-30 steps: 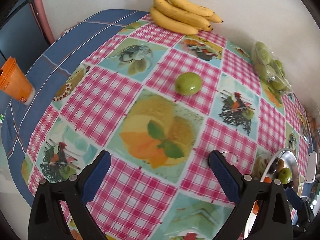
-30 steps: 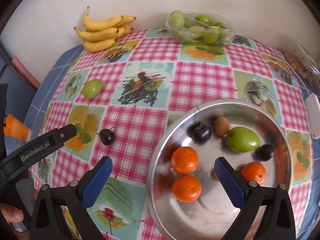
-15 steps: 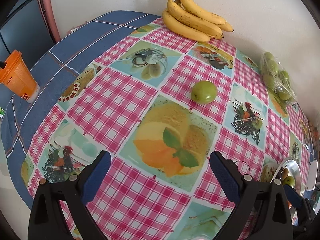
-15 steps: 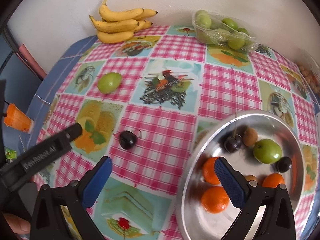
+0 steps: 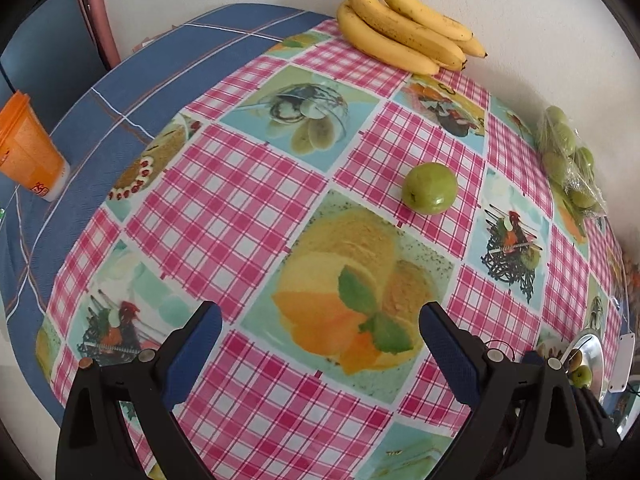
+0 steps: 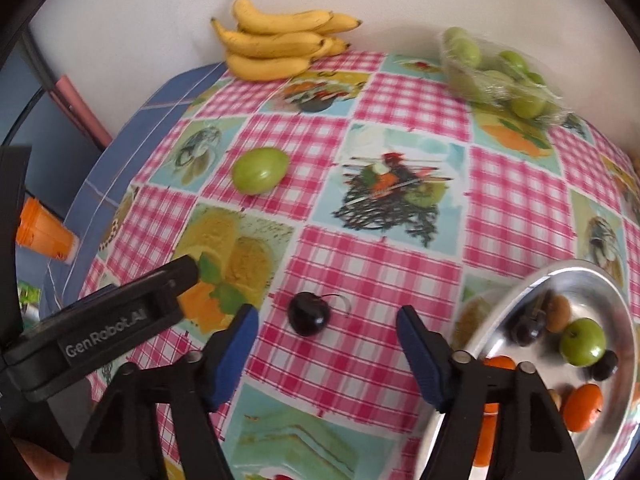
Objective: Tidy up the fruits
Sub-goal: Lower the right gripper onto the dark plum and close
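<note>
A dark cherry [image 6: 308, 313] lies on the checked tablecloth just ahead of my right gripper [image 6: 327, 326], whose jaws are closing with the cherry a little beyond the blue fingertips and untouched. To its right stands a steel bowl [image 6: 520, 292] holding oranges, a green fruit, dark cherries and a brown fruit. A loose green fruit [image 6: 261, 169] [image 5: 429, 188] rests farther back on the cloth. My left gripper [image 5: 320, 330] hovers open over the cloth with nothing between its fingers, well short of that green fruit; its black finger [image 6: 120, 316] shows in the right wrist view.
A bunch of bananas [image 6: 276, 44] [image 5: 404, 28] lies against the back wall. A wrapped tray of green fruits [image 6: 500, 72] [image 5: 568, 160] sits at the back right. An orange cup [image 5: 28, 148] stands on the blue cloth at the left. The bowl's edge [image 5: 588, 356] peeks in at the left wrist view's right.
My right gripper has swung left from over the bowl to the cherry and its jaws have narrowed. My left gripper has drifted toward the loose green fruit, jaws unchanged.
</note>
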`<state>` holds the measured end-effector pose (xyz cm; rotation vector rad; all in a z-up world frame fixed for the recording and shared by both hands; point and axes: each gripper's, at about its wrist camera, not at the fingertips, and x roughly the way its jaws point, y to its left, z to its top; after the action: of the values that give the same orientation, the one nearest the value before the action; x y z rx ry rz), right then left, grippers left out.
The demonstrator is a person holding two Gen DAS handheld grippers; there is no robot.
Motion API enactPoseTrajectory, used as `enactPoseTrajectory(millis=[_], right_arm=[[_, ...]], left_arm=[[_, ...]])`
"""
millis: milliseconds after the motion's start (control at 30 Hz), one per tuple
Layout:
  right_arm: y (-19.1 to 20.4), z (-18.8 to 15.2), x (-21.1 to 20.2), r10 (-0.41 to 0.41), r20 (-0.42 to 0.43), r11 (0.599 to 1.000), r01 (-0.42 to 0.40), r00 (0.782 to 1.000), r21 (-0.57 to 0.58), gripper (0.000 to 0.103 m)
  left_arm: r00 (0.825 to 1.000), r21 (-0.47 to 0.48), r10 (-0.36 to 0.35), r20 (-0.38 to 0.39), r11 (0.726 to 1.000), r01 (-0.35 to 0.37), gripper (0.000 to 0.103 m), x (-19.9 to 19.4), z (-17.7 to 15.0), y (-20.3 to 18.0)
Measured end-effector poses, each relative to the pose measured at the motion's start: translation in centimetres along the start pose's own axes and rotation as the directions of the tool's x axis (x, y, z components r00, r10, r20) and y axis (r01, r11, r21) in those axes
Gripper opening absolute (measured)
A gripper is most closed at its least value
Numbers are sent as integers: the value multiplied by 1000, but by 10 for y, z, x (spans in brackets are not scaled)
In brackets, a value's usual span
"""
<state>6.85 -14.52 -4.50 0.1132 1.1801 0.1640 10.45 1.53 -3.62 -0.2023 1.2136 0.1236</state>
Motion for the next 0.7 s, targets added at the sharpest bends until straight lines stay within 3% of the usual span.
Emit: enactPoseTrajectory(millis=[33, 167, 433, 700], right_arm=[[2, 1, 4, 0, -5, 1000, 0, 1000, -2, 54], [4, 2, 14, -6, -28, 1000, 6, 1000, -9, 52], [1, 4, 22, 14, -36, 1000, -14, 999, 9, 34], [3, 5, 18, 33, -29, 999, -33, 999, 4, 28]], left_arm=[[1000, -3, -3, -3, 1000, 3, 99, 2, 1, 0], [1000, -19, -11, -14, 1000, 11, 99, 7, 5, 2], [999, -31, -34, -21, 999, 33, 99, 10, 10, 3], [998, -33, -55, -19, 998, 54, 99, 12, 13, 2]])
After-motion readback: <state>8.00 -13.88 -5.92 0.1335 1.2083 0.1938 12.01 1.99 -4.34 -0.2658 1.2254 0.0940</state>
